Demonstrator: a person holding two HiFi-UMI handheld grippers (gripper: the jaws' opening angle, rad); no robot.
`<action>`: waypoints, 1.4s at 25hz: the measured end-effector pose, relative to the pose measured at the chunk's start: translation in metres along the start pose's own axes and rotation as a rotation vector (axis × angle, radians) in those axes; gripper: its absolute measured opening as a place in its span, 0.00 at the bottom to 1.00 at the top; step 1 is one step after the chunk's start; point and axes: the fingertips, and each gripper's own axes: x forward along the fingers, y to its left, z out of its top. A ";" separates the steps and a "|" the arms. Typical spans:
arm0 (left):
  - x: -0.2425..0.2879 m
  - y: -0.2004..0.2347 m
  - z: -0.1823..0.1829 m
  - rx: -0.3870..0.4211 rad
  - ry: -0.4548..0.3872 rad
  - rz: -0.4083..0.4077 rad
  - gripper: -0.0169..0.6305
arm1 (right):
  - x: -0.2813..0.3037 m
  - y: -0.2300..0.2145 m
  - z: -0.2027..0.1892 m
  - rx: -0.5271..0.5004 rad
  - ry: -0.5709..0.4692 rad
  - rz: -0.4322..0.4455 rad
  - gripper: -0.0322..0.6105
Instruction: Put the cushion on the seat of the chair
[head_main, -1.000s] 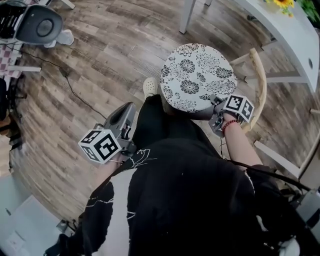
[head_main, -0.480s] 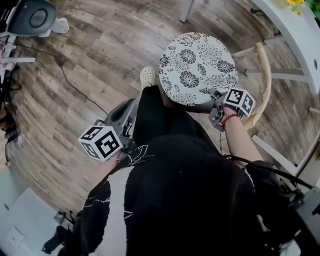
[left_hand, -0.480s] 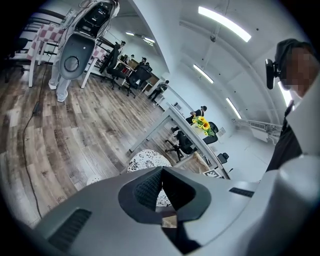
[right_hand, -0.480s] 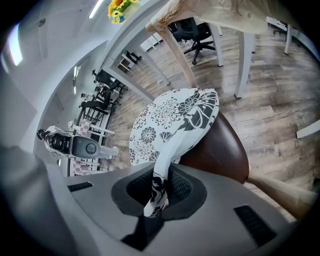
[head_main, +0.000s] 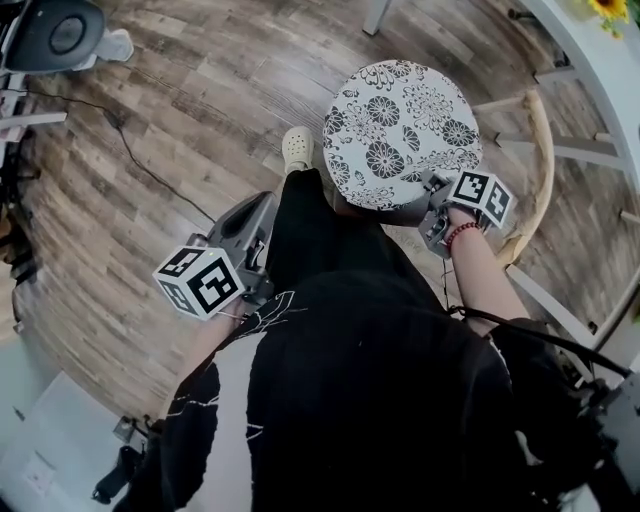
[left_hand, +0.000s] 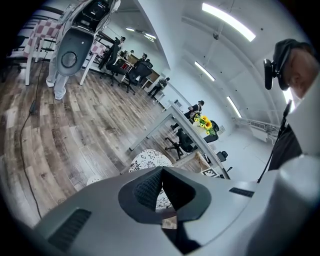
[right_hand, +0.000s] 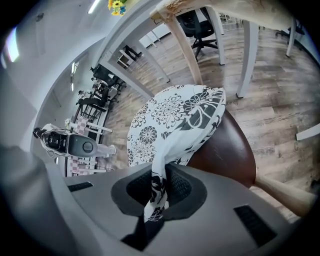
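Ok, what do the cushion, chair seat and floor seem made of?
Cushion: matte printed fabric, its edge bunching into soft folds. Chair seat: brown, smooth, slightly glossy; leatherette or lacquered wood, unclear. Floor: wood-look planks with visible grain and seams.

Right hand-held gripper (right_hand: 159, 187) pinches cushion (right_hand: 170, 120), perhaps resting on seat (right_hand: 227, 150).

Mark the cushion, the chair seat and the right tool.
cushion (head_main: 400, 125), head view, middle of patterned top.
chair seat (right_hand: 227, 150), right gripper view, bare brown surface.
right tool (right_hand: 159, 186), right gripper view, between its tips, on pinched cushion fabric.
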 end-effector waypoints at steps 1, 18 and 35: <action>0.003 0.002 0.001 0.003 0.007 -0.001 0.04 | 0.003 0.001 0.001 -0.001 0.002 0.000 0.09; 0.050 0.015 0.000 0.005 0.133 -0.048 0.04 | 0.036 -0.015 -0.007 -0.009 0.062 -0.141 0.09; 0.127 0.021 0.064 0.166 0.292 -0.154 0.04 | 0.041 -0.054 -0.019 0.241 -0.047 -0.391 0.09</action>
